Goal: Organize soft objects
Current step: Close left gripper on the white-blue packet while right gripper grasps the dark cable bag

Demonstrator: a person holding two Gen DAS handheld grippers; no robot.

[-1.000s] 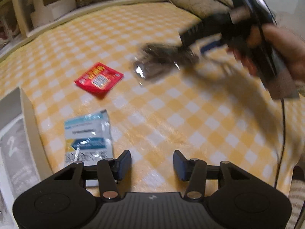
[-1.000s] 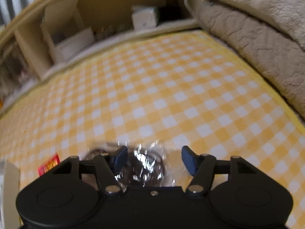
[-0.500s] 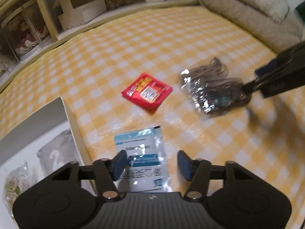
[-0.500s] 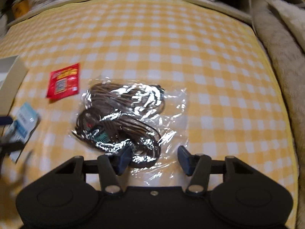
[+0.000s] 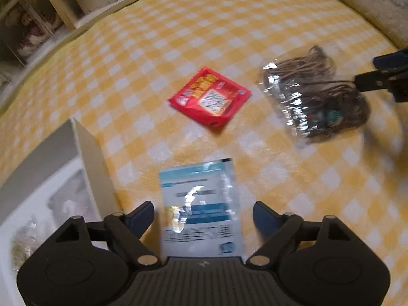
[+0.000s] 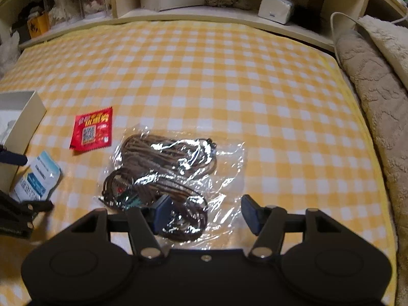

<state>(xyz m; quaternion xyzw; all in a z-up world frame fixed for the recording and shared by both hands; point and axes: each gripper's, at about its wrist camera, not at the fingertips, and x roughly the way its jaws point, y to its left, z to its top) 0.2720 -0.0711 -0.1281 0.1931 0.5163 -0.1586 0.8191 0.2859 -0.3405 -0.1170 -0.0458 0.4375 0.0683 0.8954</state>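
Two grippers work apart: my left gripper (image 5: 203, 215), jaws just widened, straddles the blue packet (image 5: 200, 205); my right gripper (image 6: 204, 213) gapes unclamped over the bagged cord (image 6: 163, 168).

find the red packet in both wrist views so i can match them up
Left wrist: the red packet lies at centre, slightly above the middle, flat on the checked cloth.
Right wrist: the red packet lies left of centre, near mid-height.
Shared landmark: the clear bag of brown cord, right of the packet in both views.
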